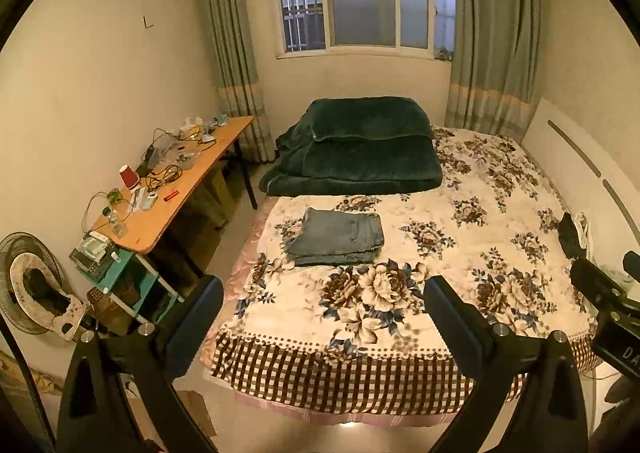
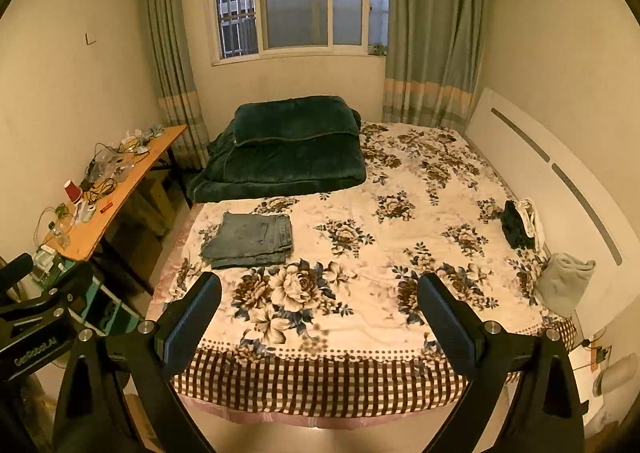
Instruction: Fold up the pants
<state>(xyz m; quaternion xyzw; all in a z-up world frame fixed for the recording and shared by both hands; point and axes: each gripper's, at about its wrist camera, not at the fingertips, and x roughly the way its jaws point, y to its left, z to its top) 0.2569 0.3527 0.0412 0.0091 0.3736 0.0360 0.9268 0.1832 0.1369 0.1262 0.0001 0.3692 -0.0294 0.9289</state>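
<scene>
A pair of blue-grey jeans [image 1: 337,236] lies folded into a flat rectangle on the left part of the floral bed cover [image 1: 440,253]; it also shows in the right wrist view [image 2: 250,239]. My left gripper [image 1: 324,305] is open and empty, held back above the foot of the bed, well short of the jeans. My right gripper [image 2: 320,303] is open and empty too, at a similar distance, with the jeans ahead to its left. The right gripper's body shows at the right edge of the left wrist view [image 1: 612,301].
A folded dark green blanket [image 1: 356,145] lies at the far left of the bed. A dark garment [image 2: 516,229] and a grey towel [image 2: 562,281] lie by the white headboard [image 2: 560,173]. A cluttered wooden desk [image 1: 176,193] stands left of the bed.
</scene>
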